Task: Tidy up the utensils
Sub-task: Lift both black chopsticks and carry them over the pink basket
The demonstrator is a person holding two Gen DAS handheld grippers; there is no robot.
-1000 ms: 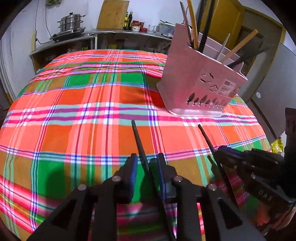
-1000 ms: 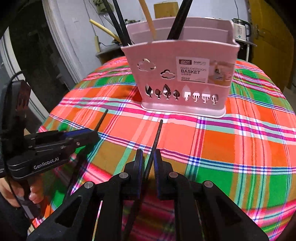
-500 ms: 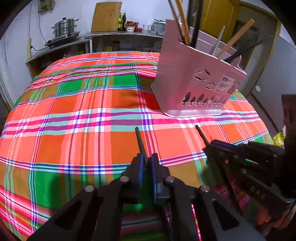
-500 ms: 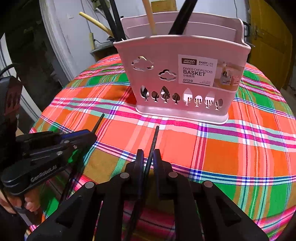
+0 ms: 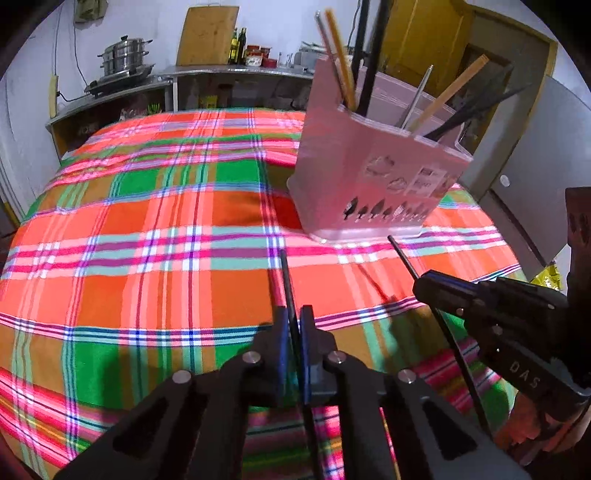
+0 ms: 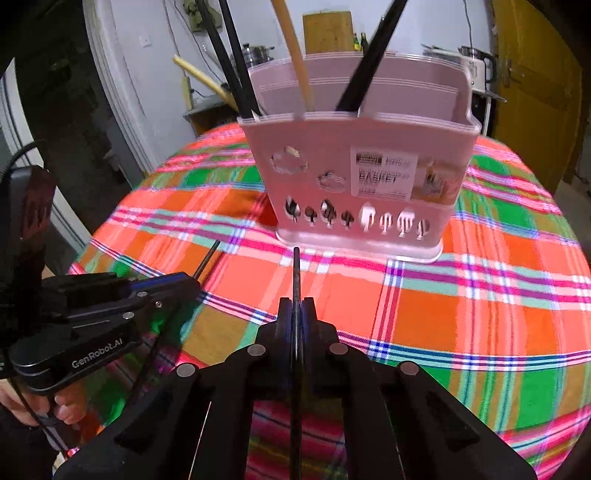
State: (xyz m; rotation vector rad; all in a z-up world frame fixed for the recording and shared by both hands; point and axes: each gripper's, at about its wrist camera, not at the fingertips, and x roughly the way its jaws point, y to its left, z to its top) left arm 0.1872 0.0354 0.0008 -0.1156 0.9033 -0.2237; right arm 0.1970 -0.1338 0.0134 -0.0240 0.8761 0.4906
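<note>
A pink chopstick basket (image 5: 373, 184) stands on the plaid tablecloth (image 5: 147, 240), holding several black, wooden and metal chopsticks. It also shows in the right wrist view (image 6: 365, 192). My left gripper (image 5: 291, 314) is shut on a black chopstick (image 5: 286, 277) that points toward the basket, a little above the cloth. My right gripper (image 6: 296, 304) is shut on another black chopstick (image 6: 295, 269) whose tip is near the basket's base. The right gripper shows in the left view (image 5: 424, 284), the left gripper in the right view (image 6: 188, 282).
A counter (image 5: 177, 74) with a steel pot (image 5: 122, 59), a cutting board (image 5: 207, 35) and bottles runs behind the table. A yellow door (image 6: 535, 74) is at the right. The table's rounded edge drops off at left and right.
The left gripper has closed on its black chopstick. Both grippers have moved closer to the basket with their chopsticks held.
</note>
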